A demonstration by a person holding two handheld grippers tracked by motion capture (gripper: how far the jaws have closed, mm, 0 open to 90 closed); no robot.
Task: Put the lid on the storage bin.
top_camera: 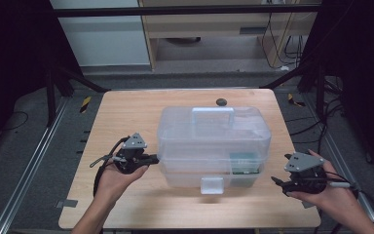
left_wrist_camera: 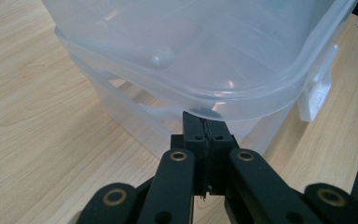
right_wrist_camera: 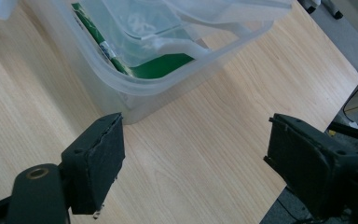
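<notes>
A clear plastic storage box (top_camera: 195, 173) stands mid-table, with a lid (top_camera: 214, 129), a top handle (top_camera: 213, 114) and a front latch (top_camera: 212, 185). Something green (top_camera: 246, 163) lies inside at the right end. My left gripper (top_camera: 153, 158) is shut, and its tips touch the underside of the lid's rim (left_wrist_camera: 242, 100) at the box's left end. My right gripper (top_camera: 281, 186) is open near the table's front right, apart from the box. In the right gripper view, nothing but bare wood lies between its pads (right_wrist_camera: 100, 163). Beyond them are the box corner (right_wrist_camera: 135, 88) and the green item (right_wrist_camera: 158, 67).
The wooden table (top_camera: 126, 112) has a small dark round piece (top_camera: 221, 102) at its back edge. Grey tape (top_camera: 66, 203) marks the front left corner. Black frame bars and cables surround the table. The right gripper is close to the table's right edge (right_wrist_camera: 307, 60).
</notes>
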